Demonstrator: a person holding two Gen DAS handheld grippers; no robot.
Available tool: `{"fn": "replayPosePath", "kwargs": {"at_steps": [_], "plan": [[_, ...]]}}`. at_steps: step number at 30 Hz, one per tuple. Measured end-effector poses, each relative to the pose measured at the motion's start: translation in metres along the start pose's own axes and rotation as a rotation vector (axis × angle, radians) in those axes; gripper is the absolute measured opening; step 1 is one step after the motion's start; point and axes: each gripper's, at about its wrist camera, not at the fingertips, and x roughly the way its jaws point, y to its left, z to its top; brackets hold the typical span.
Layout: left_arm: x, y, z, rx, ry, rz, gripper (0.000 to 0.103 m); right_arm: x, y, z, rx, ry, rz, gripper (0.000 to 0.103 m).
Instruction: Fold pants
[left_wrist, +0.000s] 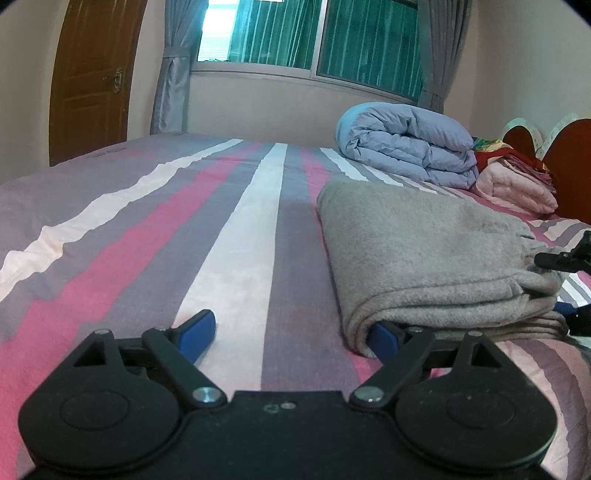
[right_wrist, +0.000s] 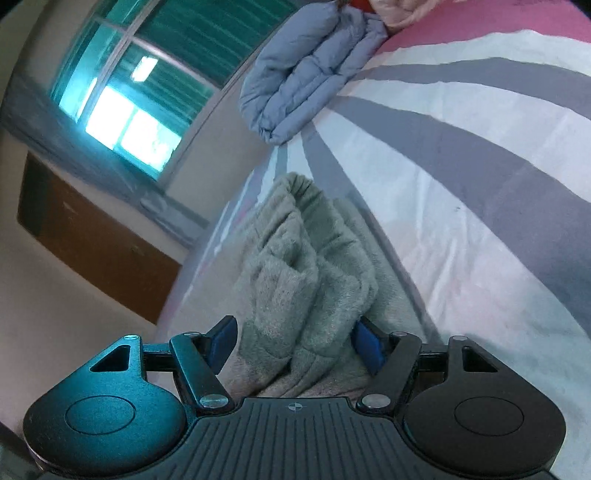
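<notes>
The grey fleece pants lie folded in a thick stack on the striped bed sheet. My left gripper is open and low over the sheet. Its right finger is tucked under the stack's near left corner; its left finger rests on bare sheet. My right gripper is open, its jaws standing on either side of the bunched end of the pants. It shows at the stack's right end in the left wrist view.
A folded blue-grey duvet lies at the far side of the bed; it also shows in the right wrist view. Pink and red bedding is piled by the red headboard. A window, curtains and a wooden door stand beyond.
</notes>
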Motion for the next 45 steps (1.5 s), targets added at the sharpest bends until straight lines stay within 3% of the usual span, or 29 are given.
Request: {"fn": "replayPosePath", "kwargs": {"at_steps": [3,4,6,7,10,12,14,18,22,24,25,31,35,39,42,45], "plan": [[0.001,-0.001,0.000,0.002,0.001,0.005,0.081,0.006,0.006,-0.001,-0.068,0.013,-0.013,0.066],[0.001,-0.001,0.000,0.002,0.000,0.004,0.082,0.007,0.007,-0.001,-0.075,0.014,-0.007,0.048],[0.000,-0.002,0.000,0.002,0.000,0.004,0.082,0.003,0.010,-0.004,-0.087,-0.007,0.009,0.043],[0.000,-0.002,0.000,0.004,-0.001,0.003,0.083,-0.004,0.012,-0.003,-0.079,-0.042,0.060,0.042],[0.000,-0.004,-0.001,0.021,-0.001,-0.001,0.084,-0.025,0.022,-0.005,-0.096,-0.141,0.170,0.041],[0.001,-0.004,-0.001,0.024,0.000,0.000,0.084,-0.023,0.016,-0.008,-0.078,-0.127,0.094,0.041],[0.002,-0.004,0.000,0.023,0.001,0.003,0.085,0.004,0.000,-0.009,-0.032,0.018,-0.057,0.041],[0.001,-0.002,0.000,0.015,0.000,0.006,0.084,0.002,-0.001,-0.010,-0.019,0.017,-0.004,0.042],[0.001,0.001,-0.001,-0.020,-0.002,-0.001,0.086,-0.007,0.000,-0.011,0.009,-0.019,0.107,0.042],[0.003,0.004,-0.001,-0.046,0.008,-0.013,0.086,0.007,-0.001,-0.011,-0.027,0.047,-0.011,0.042],[0.003,0.004,0.000,-0.046,0.012,-0.011,0.086,0.009,-0.003,-0.013,-0.025,0.053,-0.023,0.042],[-0.003,0.001,0.004,0.021,0.044,-0.012,0.086,-0.005,-0.004,-0.013,0.002,0.024,0.012,0.048],[-0.029,0.010,0.007,-0.001,-0.007,-0.045,0.089,-0.021,-0.002,-0.009,-0.014,-0.010,0.000,0.051],[-0.057,0.028,0.011,-0.109,-0.149,-0.058,0.095,-0.040,0.002,-0.005,-0.049,-0.034,-0.018,0.052],[-0.044,0.034,0.026,-0.150,-0.130,-0.080,0.095,-0.061,0.005,-0.002,-0.099,-0.133,-0.111,0.052],[-0.014,0.027,0.046,-0.130,-0.086,-0.122,0.093,-0.076,0.008,0.006,-0.147,-0.242,-0.105,0.052]]}}
